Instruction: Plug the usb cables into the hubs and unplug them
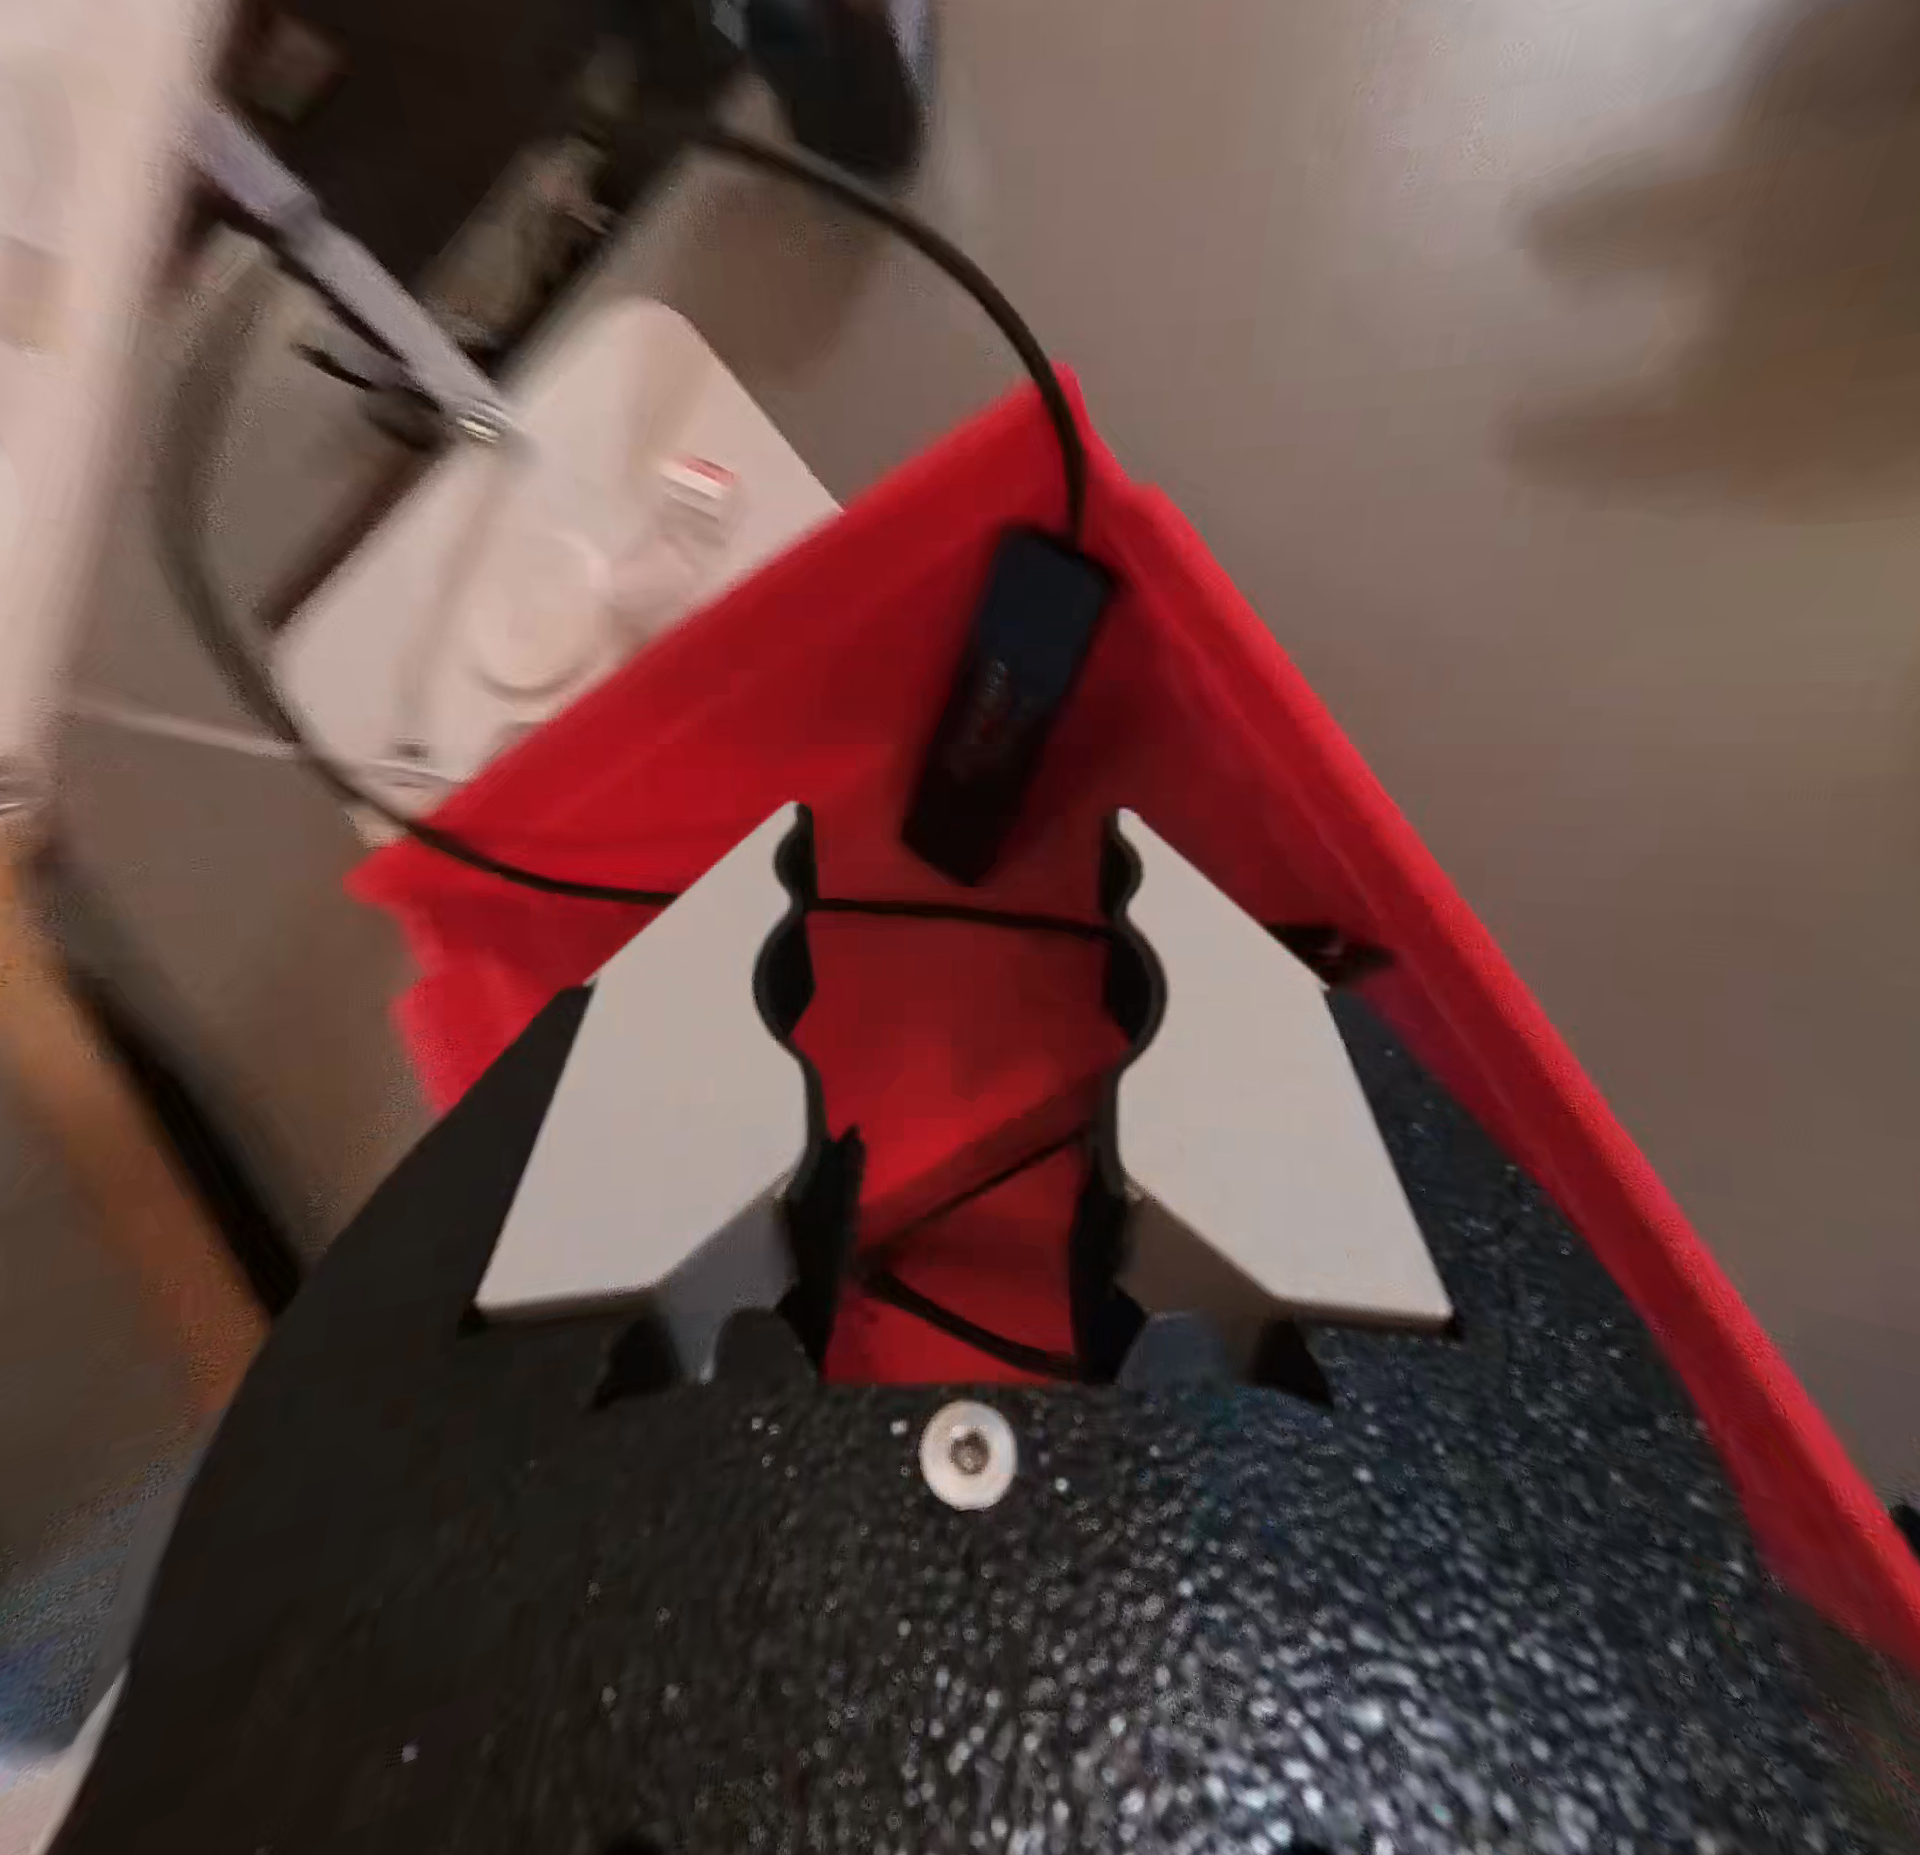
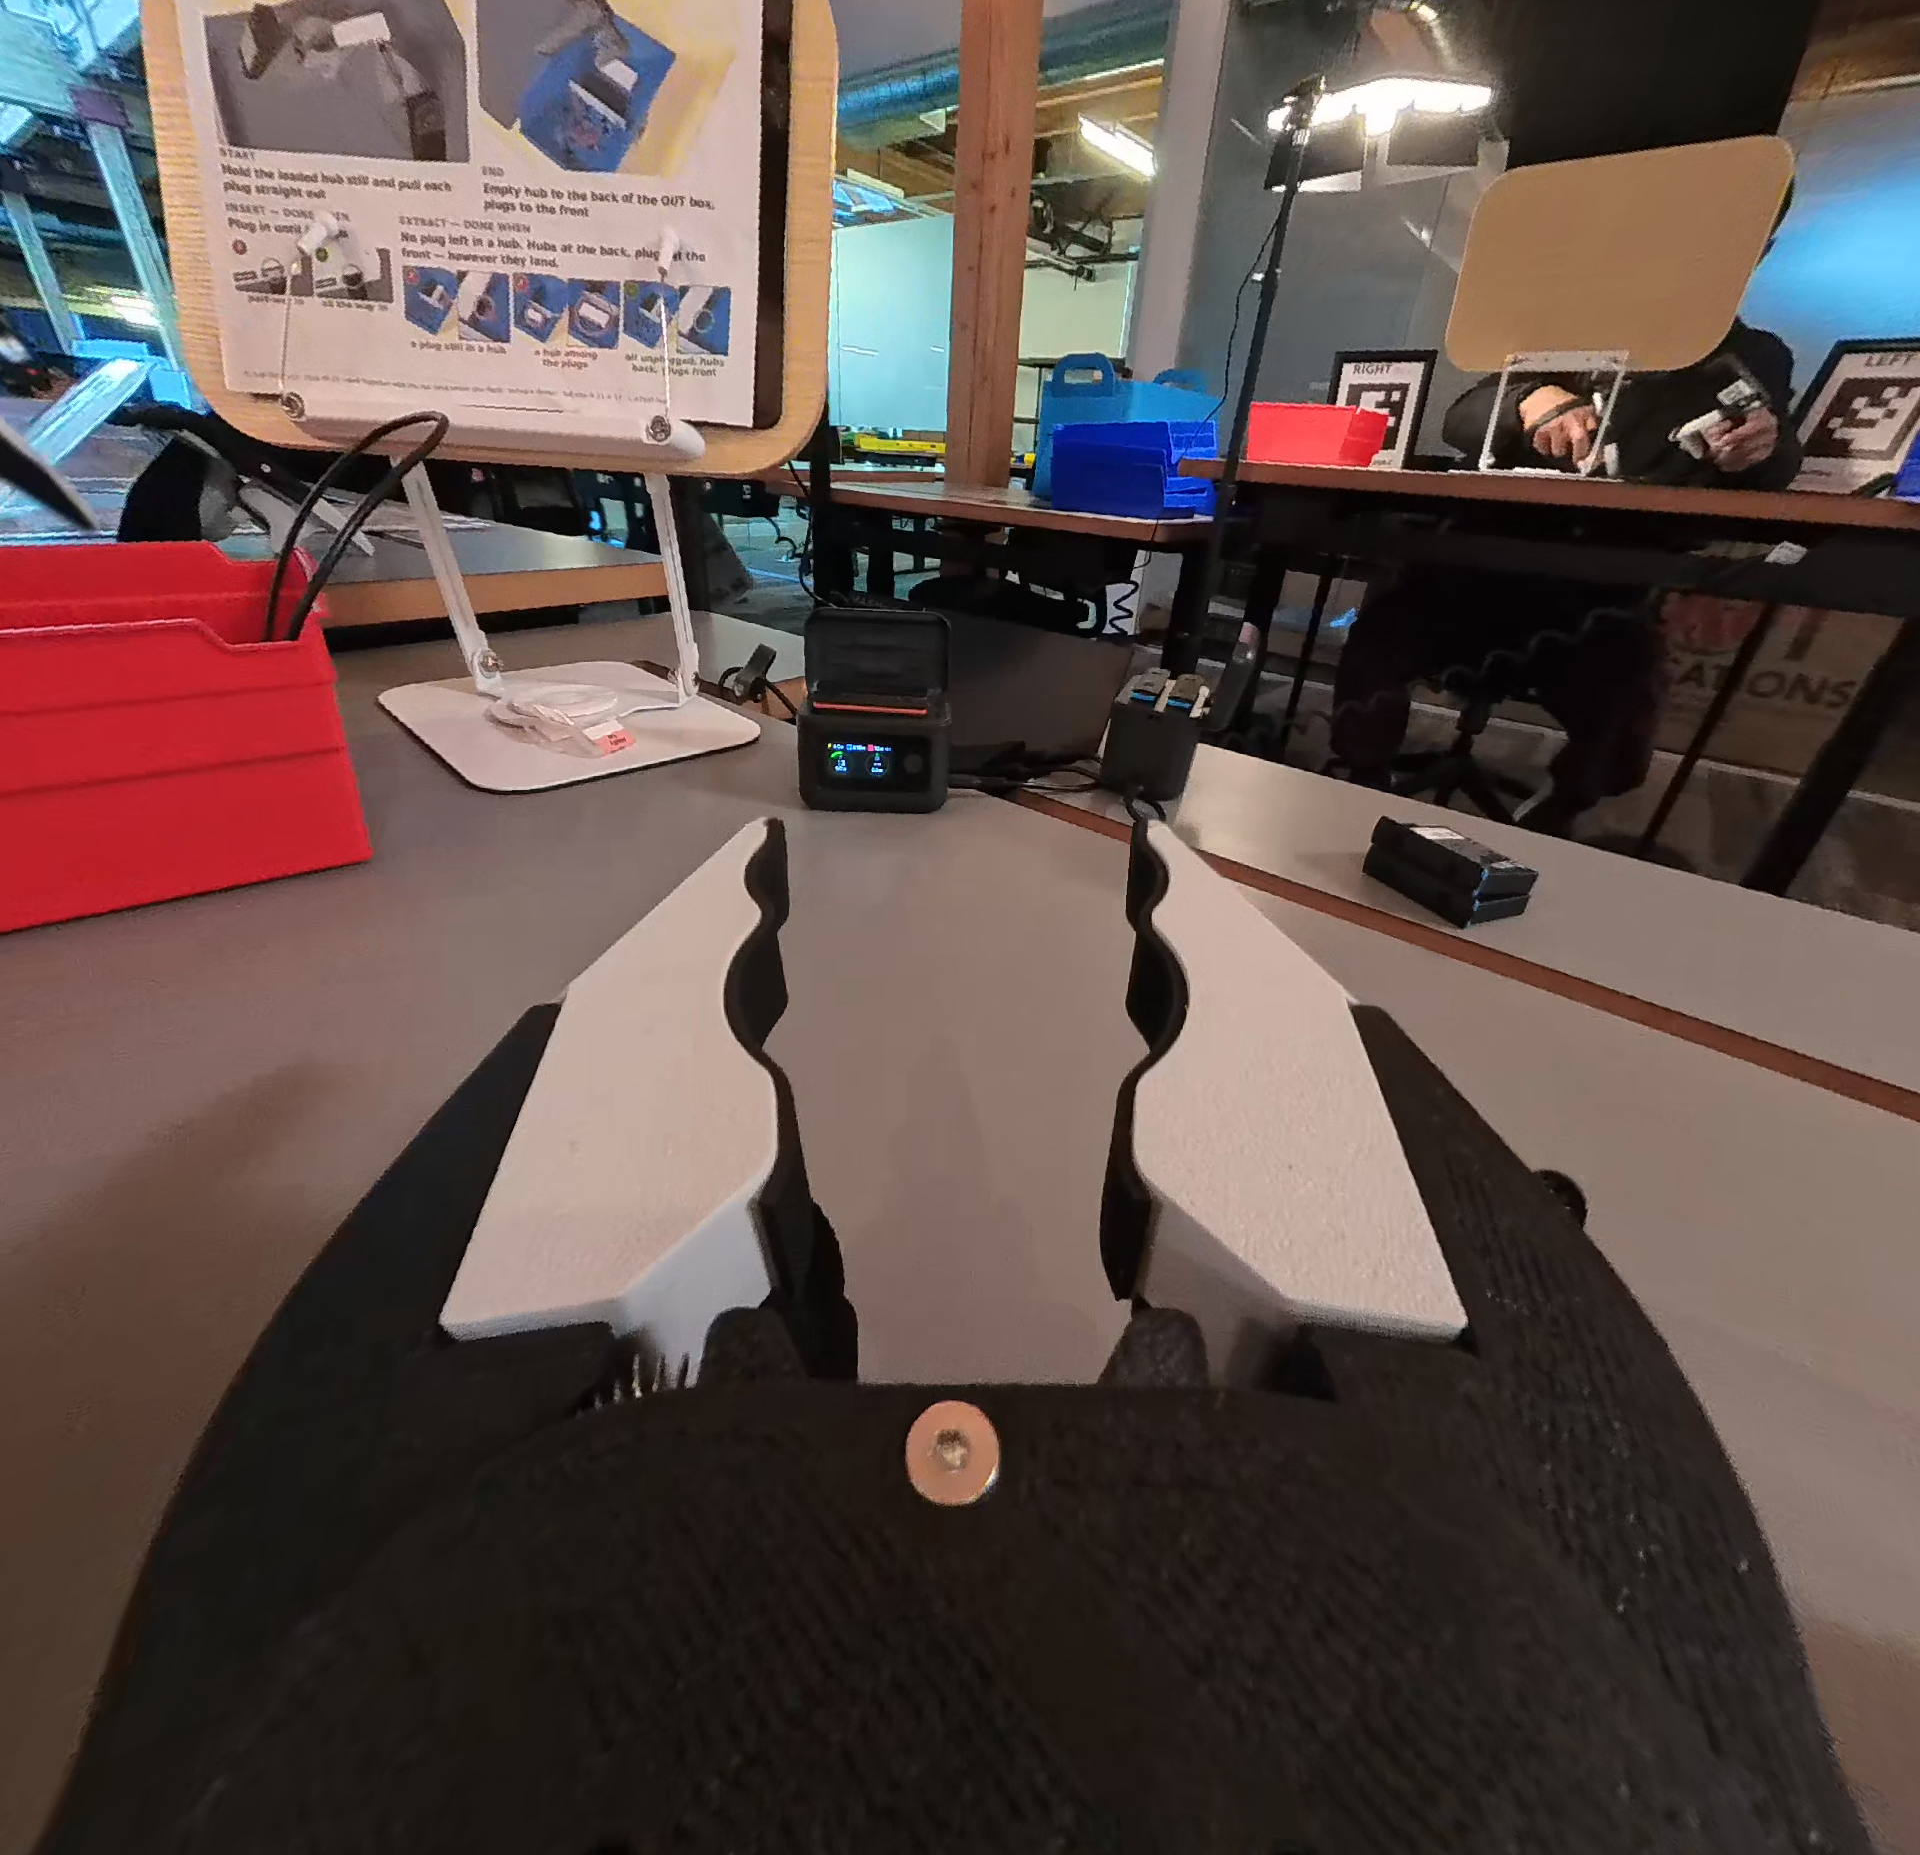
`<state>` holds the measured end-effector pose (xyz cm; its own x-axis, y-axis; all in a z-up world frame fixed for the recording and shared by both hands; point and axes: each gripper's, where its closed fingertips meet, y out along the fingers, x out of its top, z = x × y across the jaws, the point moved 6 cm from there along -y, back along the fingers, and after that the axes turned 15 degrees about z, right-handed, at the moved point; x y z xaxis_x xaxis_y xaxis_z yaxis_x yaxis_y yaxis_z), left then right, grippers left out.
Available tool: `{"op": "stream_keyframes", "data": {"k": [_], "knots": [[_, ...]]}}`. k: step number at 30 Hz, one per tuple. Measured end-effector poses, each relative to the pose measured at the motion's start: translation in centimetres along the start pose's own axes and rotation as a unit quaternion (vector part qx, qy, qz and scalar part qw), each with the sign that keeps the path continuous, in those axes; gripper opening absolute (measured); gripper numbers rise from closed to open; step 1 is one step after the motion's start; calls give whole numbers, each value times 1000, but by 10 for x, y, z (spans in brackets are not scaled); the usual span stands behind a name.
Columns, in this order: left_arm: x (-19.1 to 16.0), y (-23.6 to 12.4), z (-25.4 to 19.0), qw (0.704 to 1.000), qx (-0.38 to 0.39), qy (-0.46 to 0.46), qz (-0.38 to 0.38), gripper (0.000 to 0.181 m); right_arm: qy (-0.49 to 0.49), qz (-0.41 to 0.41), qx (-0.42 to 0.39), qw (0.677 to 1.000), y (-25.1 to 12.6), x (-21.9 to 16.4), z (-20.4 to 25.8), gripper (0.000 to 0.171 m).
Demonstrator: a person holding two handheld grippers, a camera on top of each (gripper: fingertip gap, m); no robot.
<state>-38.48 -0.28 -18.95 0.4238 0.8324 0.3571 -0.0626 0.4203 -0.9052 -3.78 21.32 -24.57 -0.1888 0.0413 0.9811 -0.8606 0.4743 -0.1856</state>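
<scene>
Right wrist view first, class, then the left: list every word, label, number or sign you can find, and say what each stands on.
I won't copy out wording; these things carry it.
Instruction sheet on the wooden board: printed headings and captions.
Small black device: lit screen, figures too small to read.
Marker card on the far table: short heading.
Second marker card: short heading.
Black hub, left wrist view: marking blurred, unreadable.
</scene>
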Motion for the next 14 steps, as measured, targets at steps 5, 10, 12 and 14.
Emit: {"op": "stream_keyframes", "data": {"k": [5, 10, 12, 14], "knots": [[-7, 60, 0, 992, -43, 58, 100, 59, -1, 2, -2, 1000, 1, 0, -1, 64], [2, 95, -1, 988, -95, 58, 105, 61, -7, 5, -1, 1000, 3, 0, -1, 63], [7, 105, -2, 987, -111, 54, 106, 60, -8, 6, 0, 1000, 3, 0, -1, 63], [9, 109, -1, 985, -100, 70, 118, 41, -8, 6, 1, 1000, 3, 0, -1, 62]]}}
